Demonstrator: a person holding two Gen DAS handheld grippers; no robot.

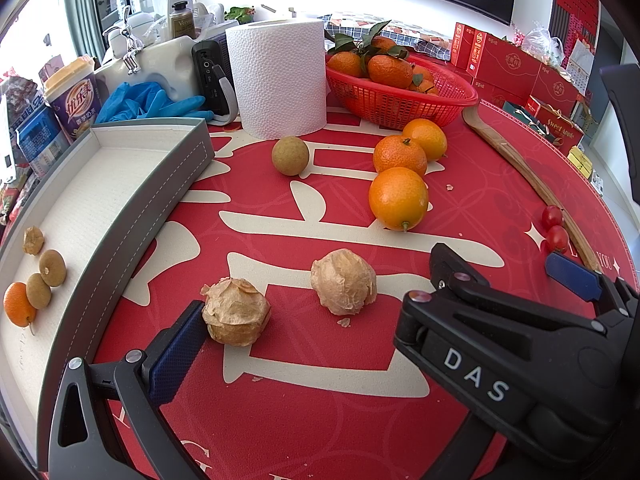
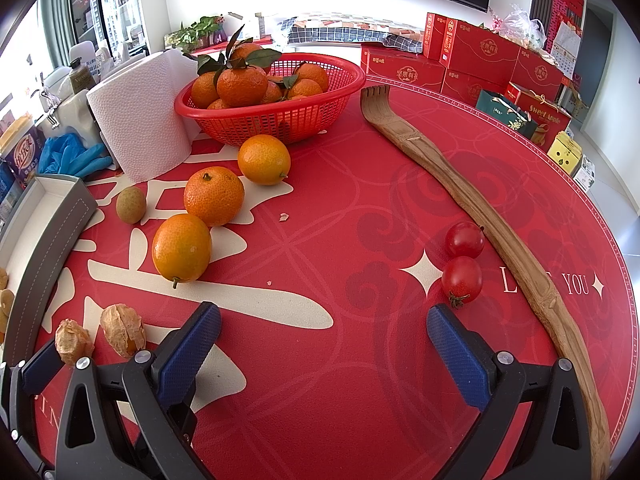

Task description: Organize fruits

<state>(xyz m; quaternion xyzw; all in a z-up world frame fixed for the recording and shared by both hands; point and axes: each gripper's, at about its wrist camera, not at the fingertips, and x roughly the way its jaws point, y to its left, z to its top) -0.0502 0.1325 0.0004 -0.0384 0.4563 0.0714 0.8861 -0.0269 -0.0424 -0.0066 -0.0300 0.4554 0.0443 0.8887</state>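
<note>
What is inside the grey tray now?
The grey tray holds one husked physalis, two longans and one kumquat. Its near end is hidden by the left gripper.

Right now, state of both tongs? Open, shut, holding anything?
Left tongs: open, holding nothing; one pad touches or nearly touches a papery husked fruit.
Right tongs: open, empty, over bare mat near two cherry tomatoes.

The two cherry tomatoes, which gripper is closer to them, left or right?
Right. The right gripper is open with its right finger just short of the cherry tomatoes. The left gripper sits across the mat by the husked fruits.
</note>
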